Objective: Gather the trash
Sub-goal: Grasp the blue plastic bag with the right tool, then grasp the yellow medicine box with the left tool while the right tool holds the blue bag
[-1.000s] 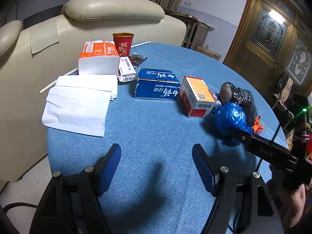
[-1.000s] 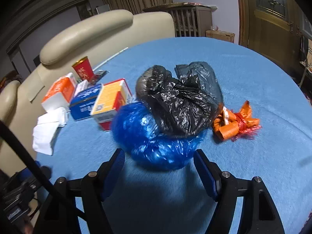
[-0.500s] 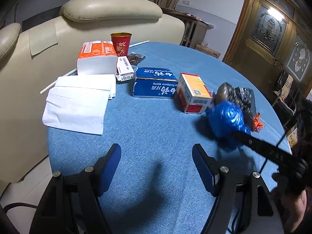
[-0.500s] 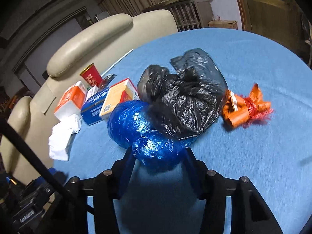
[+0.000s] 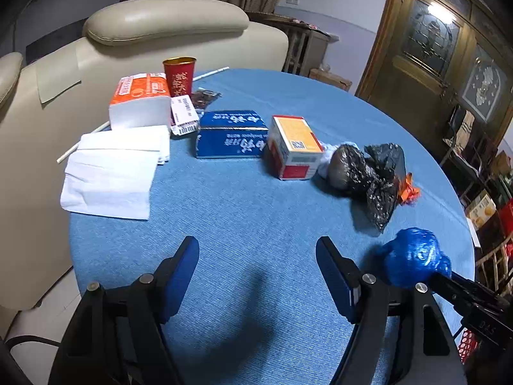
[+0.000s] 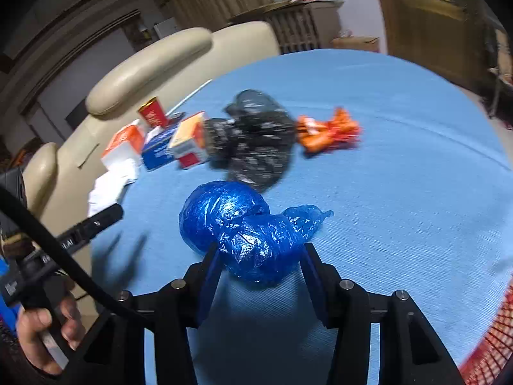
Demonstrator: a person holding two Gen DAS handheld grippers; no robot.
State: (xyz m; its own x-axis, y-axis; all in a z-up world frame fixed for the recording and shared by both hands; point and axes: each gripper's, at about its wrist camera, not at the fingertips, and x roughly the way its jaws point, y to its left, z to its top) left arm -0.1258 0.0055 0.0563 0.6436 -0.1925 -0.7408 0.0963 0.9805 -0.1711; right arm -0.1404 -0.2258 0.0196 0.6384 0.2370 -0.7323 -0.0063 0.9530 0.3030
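Glossy blue bag (image 6: 243, 231), speckled black bag (image 5: 368, 173), ribbed blue tablecloth (image 5: 256, 224).

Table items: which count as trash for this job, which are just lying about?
Job, likely:
blue bag, held in the right gripper
black bag
orange scrap

Lying about, probably:
tissue pack
red cup
blue box
orange-topped box
napkins

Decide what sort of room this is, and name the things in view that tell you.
Probably a home living or dining room: a round table under a blue cloth, cream leather armchairs beside it, a carved wooden glazed door behind. The right gripper holds a blue bag.
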